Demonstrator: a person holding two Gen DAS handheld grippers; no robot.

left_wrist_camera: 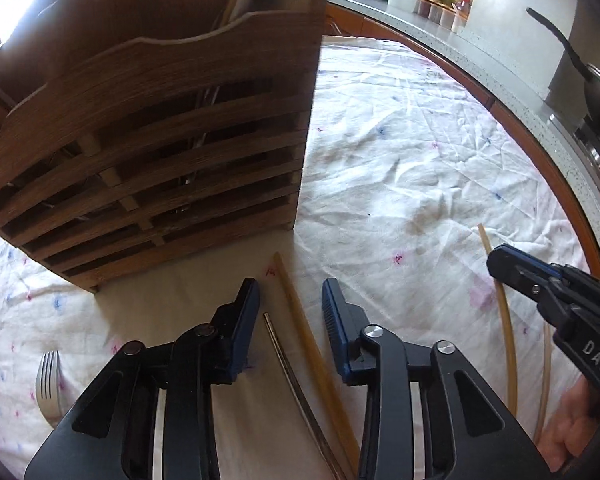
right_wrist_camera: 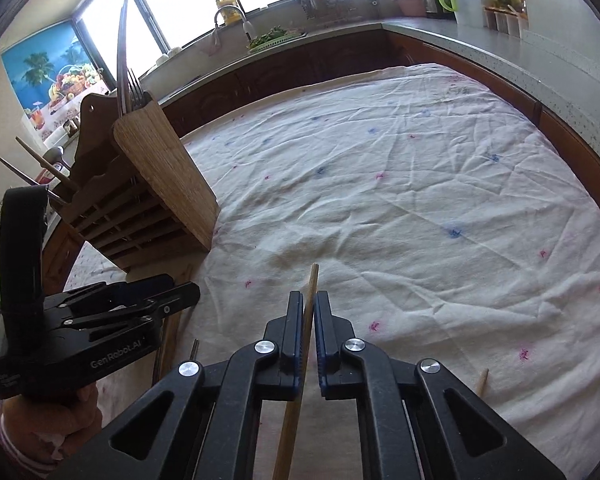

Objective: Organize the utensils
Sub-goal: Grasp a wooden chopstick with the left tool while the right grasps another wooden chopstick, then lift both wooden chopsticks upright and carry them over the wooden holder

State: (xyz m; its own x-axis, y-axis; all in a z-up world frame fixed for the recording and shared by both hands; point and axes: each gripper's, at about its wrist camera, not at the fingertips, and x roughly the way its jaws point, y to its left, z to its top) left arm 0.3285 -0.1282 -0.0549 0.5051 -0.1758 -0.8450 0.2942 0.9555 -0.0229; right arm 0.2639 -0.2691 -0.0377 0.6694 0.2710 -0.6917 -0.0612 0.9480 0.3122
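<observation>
In the right wrist view, the right gripper (right_wrist_camera: 309,300) sits at lower centre with its jaws pinched onto a wooden chopstick (right_wrist_camera: 310,300) whose tip pokes out above them over the white cloth (right_wrist_camera: 420,200). In the left wrist view, the left gripper (left_wrist_camera: 290,292) at lower centre has its jaws apart, straddling a bamboo chopstick (left_wrist_camera: 300,320) and a metal chopstick (left_wrist_camera: 284,352) without touching either. The wooden utensil holder (left_wrist_camera: 160,152) fills the upper left; a fork (left_wrist_camera: 49,384) lies at the lower left.
</observation>
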